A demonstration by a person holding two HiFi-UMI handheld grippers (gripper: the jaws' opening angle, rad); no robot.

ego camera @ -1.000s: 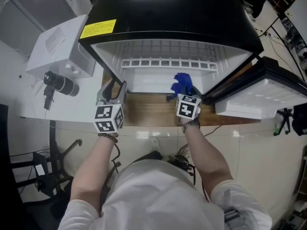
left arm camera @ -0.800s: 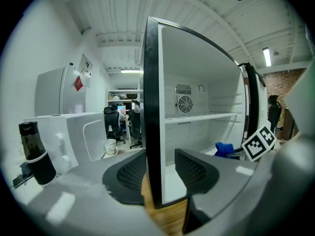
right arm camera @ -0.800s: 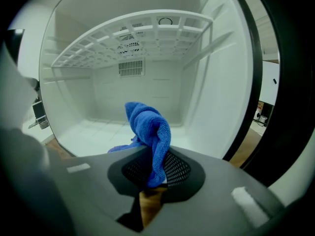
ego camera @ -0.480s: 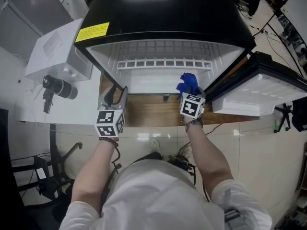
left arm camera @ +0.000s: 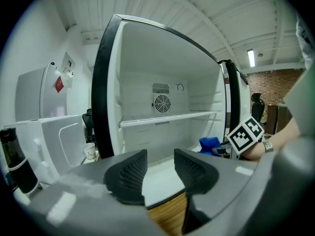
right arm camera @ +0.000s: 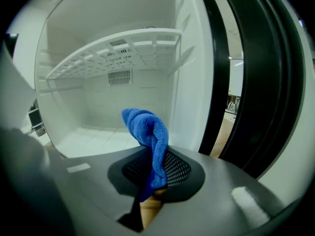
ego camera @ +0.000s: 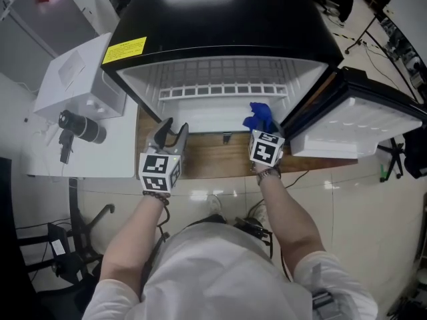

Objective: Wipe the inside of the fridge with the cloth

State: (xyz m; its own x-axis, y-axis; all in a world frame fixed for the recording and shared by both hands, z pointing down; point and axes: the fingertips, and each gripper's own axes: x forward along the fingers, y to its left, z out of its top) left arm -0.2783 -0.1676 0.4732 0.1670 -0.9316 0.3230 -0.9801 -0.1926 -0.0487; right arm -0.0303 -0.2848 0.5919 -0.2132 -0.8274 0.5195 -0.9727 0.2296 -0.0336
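A small black fridge [ego camera: 227, 19] stands open on a wooden board, its white inside [left arm camera: 162, 132] bare but for a wire shelf [ego camera: 223, 89]. My right gripper [ego camera: 261, 131] is shut on a blue cloth [ego camera: 259, 117], held at the fridge's mouth near its right wall. In the right gripper view the cloth [right arm camera: 150, 141] sticks up from between the pads. My left gripper [ego camera: 170, 133] is open and holds nothing, in front of the fridge's left edge. In the left gripper view its jaws [left arm camera: 160, 171] stand apart, and the cloth [left arm camera: 210, 144] shows at the right.
The fridge door [ego camera: 363, 122] hangs open to the right. A white box [ego camera: 73, 75] and a black camera-like device [ego camera: 80, 127] sit on the white table at the left. The wooden board's front edge [ego camera: 220, 162] runs below both grippers. A paper cup [left arm camera: 89, 150] stands left of the fridge.
The left gripper has moved right and forward toward the fridge's opening. The right gripper with the cloth has edged a little further into the fridge mouth.
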